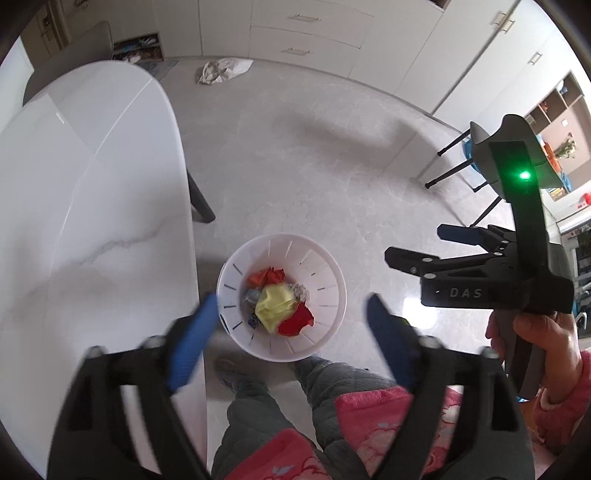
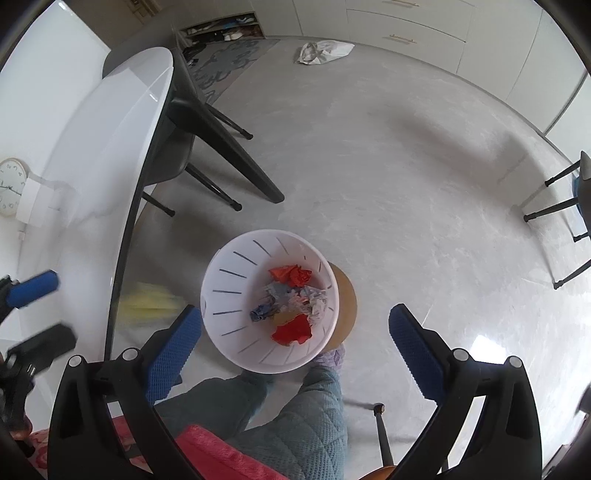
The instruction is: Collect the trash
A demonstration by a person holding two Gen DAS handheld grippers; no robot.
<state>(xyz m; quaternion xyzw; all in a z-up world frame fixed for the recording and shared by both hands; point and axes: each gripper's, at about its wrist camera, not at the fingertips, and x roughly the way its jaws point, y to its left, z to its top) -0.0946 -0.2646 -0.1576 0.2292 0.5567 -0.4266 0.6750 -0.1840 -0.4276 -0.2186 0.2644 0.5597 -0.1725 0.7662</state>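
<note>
Both hand-held grippers hang over the floor, pointing steeply down, jaws spread wide and nothing between the blue pads. Left hand-held gripper (image 1: 288, 325) frames the bin from above; right hand-held gripper (image 2: 295, 339) does the same in its own view, and in the left wrist view it shows at the right, held by a hand (image 1: 532, 336) in a pink sleeve.

Largest is the pale grey floor (image 2: 406, 166), which lies open ahead and to the right as far as the white cabinets (image 1: 306, 33). The white worktop (image 1: 92, 184) fills the left side; its curved edge runs just beside the bin, with a dark table leg (image 2: 229, 147) and chair legs beneath it. Another chair's legs (image 2: 554, 206) stand well apart at the far right. A crumpled pale bag (image 2: 321, 50) lies on the floor near the cabinets.

The white slotted bin (image 2: 229, 288) stands on the floor close to the worktop edge, just in front of the person's quilted trouser legs (image 2: 295, 417). A round brown thing (image 2: 345, 306) shows behind its right rim. Inside lies the trash: a yellow crumpled paper (image 1: 275, 304), red pieces (image 2: 291, 330) and bluish-white scraps (image 2: 291, 299). A yellow blur (image 2: 147, 302) shows at the worktop's edge in the right wrist view.
</note>
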